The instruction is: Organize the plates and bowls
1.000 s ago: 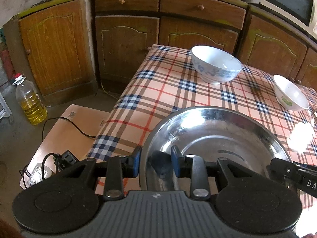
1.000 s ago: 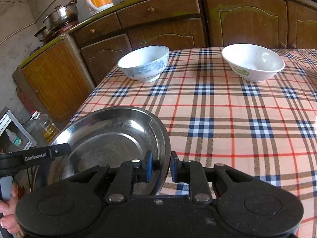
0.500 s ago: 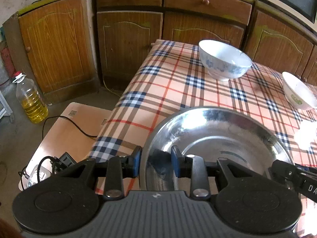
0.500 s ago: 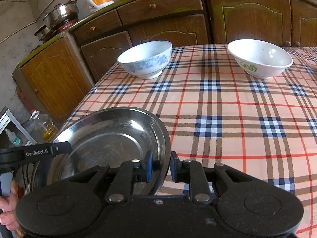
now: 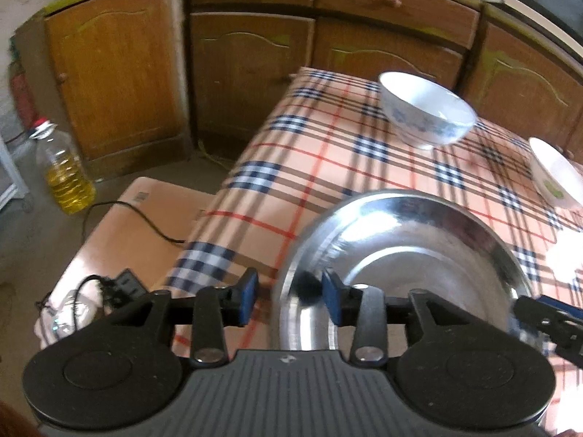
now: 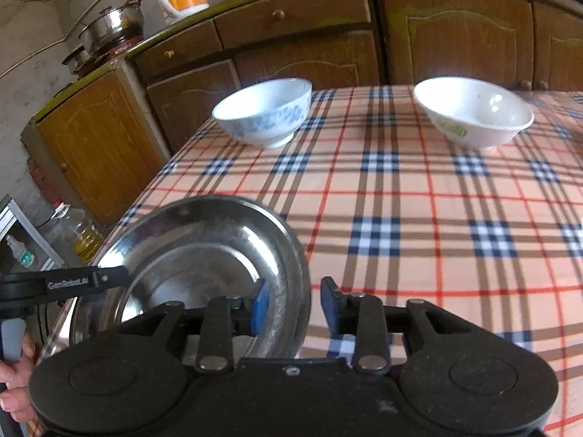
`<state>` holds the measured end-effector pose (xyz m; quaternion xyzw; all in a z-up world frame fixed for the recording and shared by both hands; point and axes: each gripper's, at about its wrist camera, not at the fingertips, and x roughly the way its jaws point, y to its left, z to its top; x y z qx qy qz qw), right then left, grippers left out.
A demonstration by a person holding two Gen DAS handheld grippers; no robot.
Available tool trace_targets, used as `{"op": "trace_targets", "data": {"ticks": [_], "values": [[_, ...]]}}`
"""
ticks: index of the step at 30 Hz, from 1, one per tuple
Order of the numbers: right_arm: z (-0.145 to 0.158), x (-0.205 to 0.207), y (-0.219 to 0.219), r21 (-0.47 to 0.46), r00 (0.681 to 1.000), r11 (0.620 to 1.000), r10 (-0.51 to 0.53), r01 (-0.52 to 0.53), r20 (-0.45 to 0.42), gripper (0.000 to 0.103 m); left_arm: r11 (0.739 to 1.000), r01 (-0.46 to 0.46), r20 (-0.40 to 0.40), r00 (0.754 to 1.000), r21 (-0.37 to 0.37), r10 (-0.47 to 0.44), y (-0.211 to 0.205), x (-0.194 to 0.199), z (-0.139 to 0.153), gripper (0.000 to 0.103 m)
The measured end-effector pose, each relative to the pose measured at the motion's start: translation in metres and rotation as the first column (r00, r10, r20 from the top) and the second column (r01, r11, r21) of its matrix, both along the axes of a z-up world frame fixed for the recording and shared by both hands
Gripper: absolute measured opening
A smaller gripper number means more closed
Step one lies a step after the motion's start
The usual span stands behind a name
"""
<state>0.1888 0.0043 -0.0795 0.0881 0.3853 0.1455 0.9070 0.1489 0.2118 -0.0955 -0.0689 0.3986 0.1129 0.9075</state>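
The steel plate (image 5: pixel 419 251) lies on the plaid-covered table (image 6: pixel 400 218), at its near corner, with both grippers at its rim. The left gripper (image 5: pixel 289 296) has its jaws opening: the plate's left rim stands in the gap between them, and both blue pads (image 5: pixel 249 296) stand clear of the metal, one outside the rim and one just inside over the plate's slope. The right gripper (image 6: pixel 293 306) has its jaws opening as well; the plate's right rim runs between them, the left pad inside over the plate's hollow, the right pad outside over the cloth, neither pressing on the steel. In the right wrist view the left gripper's finger reaches over the plate's far left edge, and a hand (image 6: pixel 14 378) grips its handle at the frame's lower left.

Well beyond the jaws, a blue-patterned bowl (image 6: pixel 264 111) stands upright on the table ahead and to the left, and a white bowl (image 6: pixel 473 111) with a green mark stands ahead and to the right, well apart from each other. Past the table's left edge, a bottle of yellow oil (image 5: pixel 67 174) stands on the floor beside the wooden cabinets (image 5: pixel 120 80).
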Motion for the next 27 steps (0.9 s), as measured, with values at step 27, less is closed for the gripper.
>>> {"op": "trace_targets", "data": {"ticks": [27], "values": [[0.075,-0.07,-0.052,-0.066,0.991,0.997,-0.019,0.027,0.133,0.081,0.993,0.12,0.088,0.989,0.014,-0.121,-0.085,-0.057,0.055,0.062]]}}
